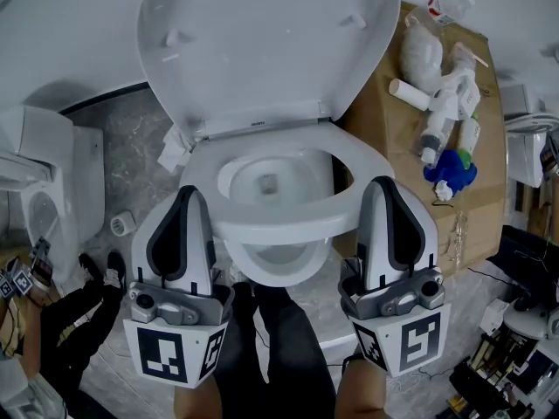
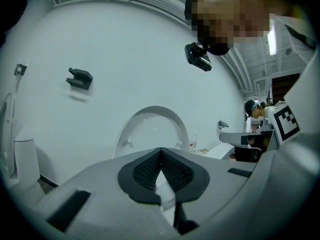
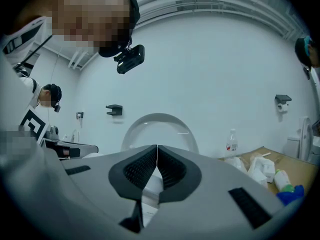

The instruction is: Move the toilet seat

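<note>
Keeping left gripper (image 1: 189, 192) and right gripper (image 1: 382, 183), both with jaws pressed together on nothing, level at either side of toilet seat (image 1: 288, 218), seemingly tilted off bowl (image 1: 275, 264) below upright lid (image 1: 262, 42), for an even, slip-free lift.

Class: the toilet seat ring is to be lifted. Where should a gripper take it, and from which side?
Probably the front rim of the seat ring, approached from the front: it hinges at the back under the raised lid, so the front end swings free and overhangs the bowl.
</note>
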